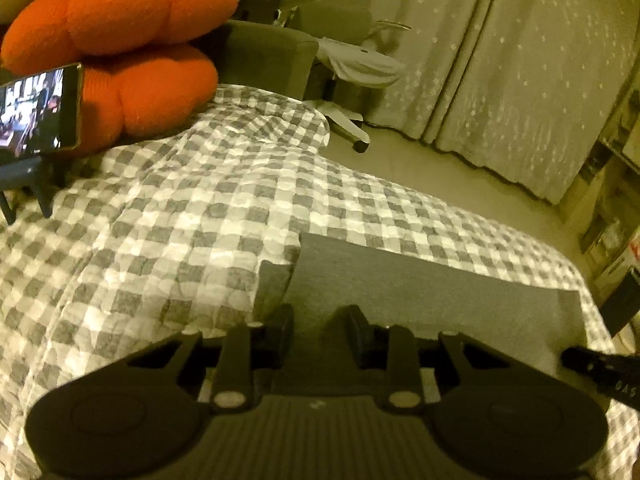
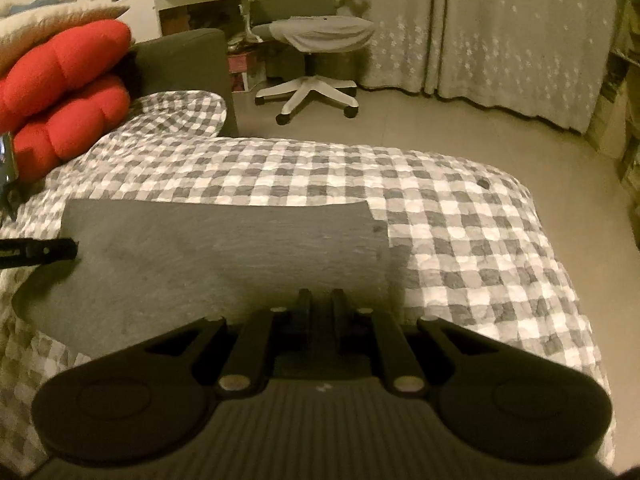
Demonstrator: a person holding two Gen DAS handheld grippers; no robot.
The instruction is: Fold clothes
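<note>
A grey garment [image 1: 420, 292] lies folded into a wide rectangle on the checked bedspread [image 1: 168, 216], close to the bed's near edge. My left gripper [image 1: 322, 330] is open, its fingers straddling the garment's near left part. In the right wrist view the garment [image 2: 224, 256] stretches left to right, and its near right edge rises to my right gripper [image 2: 321, 304]. That gripper's fingers stand close together, shut on the cloth. One dark finger [image 2: 44, 251] of the left gripper shows over the garment's left end. The right gripper's finger [image 1: 596, 366] appears at the right edge of the left wrist view.
An orange cushion [image 1: 132, 40] and a phone on a stand [image 1: 38, 112] sit at the bed's far left. Past the bed are a dark armrest [image 2: 180, 60], an office chair [image 2: 312, 40], bare floor [image 2: 480, 128], curtains [image 2: 500, 32] and shelves [image 1: 612, 216] at right.
</note>
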